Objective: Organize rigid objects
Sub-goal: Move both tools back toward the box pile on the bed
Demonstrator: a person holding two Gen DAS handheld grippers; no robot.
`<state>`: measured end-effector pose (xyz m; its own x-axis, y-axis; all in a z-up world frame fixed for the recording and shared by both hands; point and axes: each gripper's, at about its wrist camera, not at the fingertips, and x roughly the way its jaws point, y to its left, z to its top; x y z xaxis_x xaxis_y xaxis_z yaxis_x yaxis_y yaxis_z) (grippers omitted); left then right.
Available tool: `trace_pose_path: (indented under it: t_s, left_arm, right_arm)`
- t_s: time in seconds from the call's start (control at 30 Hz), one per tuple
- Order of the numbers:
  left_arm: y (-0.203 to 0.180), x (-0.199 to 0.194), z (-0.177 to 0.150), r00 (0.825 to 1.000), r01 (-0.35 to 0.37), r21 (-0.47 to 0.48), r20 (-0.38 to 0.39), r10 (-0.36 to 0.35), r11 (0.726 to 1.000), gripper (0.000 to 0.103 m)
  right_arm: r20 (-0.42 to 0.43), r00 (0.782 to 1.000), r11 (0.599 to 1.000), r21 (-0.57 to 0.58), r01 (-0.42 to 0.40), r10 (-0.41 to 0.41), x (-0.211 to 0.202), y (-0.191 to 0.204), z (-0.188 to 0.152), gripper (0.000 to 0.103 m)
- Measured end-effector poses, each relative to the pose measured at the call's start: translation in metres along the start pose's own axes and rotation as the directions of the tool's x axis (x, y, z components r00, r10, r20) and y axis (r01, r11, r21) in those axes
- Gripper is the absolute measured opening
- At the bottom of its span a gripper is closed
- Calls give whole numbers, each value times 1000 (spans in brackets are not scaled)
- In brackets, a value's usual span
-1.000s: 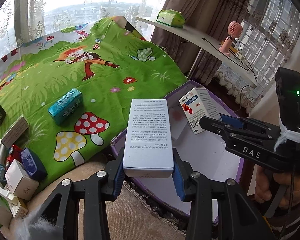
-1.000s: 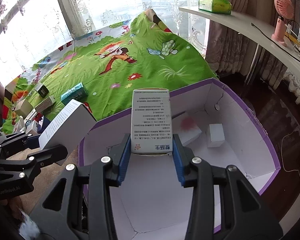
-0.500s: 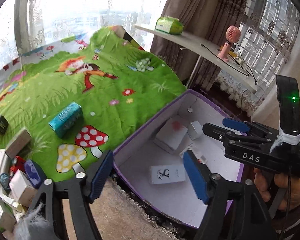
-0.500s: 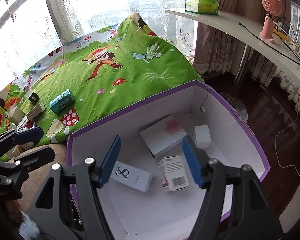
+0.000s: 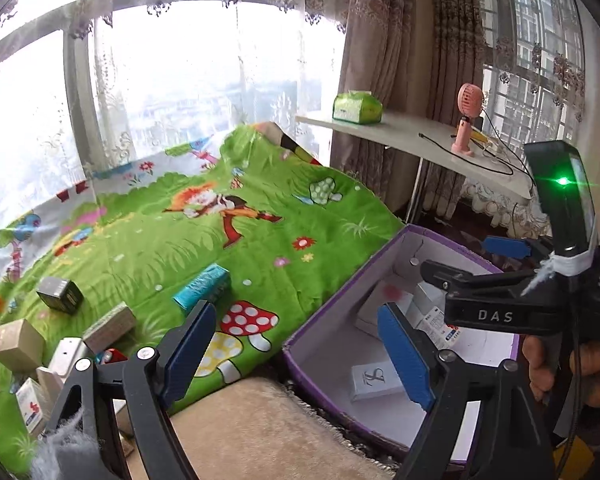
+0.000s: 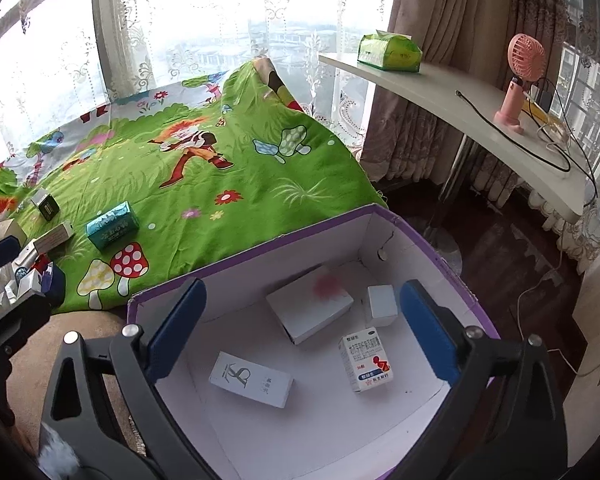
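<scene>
**Four boxes in the carton, more on the bed**

At left, small boxes (image 5: 18, 344) cluster on the green bedspread (image 6: 204, 200). The left gripper (image 5: 296, 354) hangs empty, fingers apart. Rightward, the purple carton (image 6: 452, 276) holds four boxes, among them a medicine box (image 6: 366, 359). The right gripper (image 6: 300, 330) hovers above, fingers spread wide.

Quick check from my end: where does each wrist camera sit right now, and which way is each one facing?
Left wrist: on the left gripper, jaws open, above the rug edge, facing the green blanket and purple box; the right gripper and hand show.
Right wrist: on the right gripper, jaws open, looking down into the purple box; the left gripper shows at left.
Shared: box, blanket, teal box, shelf with pink fan.
</scene>
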<state>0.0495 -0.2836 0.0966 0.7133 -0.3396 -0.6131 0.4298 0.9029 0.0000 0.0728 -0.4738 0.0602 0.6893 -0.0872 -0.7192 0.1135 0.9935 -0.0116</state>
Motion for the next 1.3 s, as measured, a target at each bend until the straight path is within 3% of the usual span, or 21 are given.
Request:
trace_pose_path:
  t_s: [0.07,0.2,0.5,0.67,0.9,1.3]
  left_arm:
    - [5,-5,-2,1000,17,-5,16,-17,1000,84]
    - [17,-9,-7,1000,-18,-46,-2,18,999,84]
    - [60,-28,-26,991,-130,-164,-13,130,978,84]
    - [90,-42,-38,991,-133,-246,-11,135,960,84]
    - [121,-58,-57,988,-149,-337,-20,151,930,84]
    - [155,-74,-80,977,-210,-414,-49,209,886,81]
  right_arm:
    - [3,1000,1000,-20,-4,4,1,7,0,99]
    - [-5,1000,999,-40,-25,25,2,18,-4,99]
    - [-54,977,978,-32,-207,205,0,51,-6,99]
    - [-66,961,961,-51,-272,269,-3,75,-7,99]
    - [-97,943,943,-76,-325,318,-3,98,-10,99]
    - [-153,914,914,-103,-392,375,0,133,-19,99]
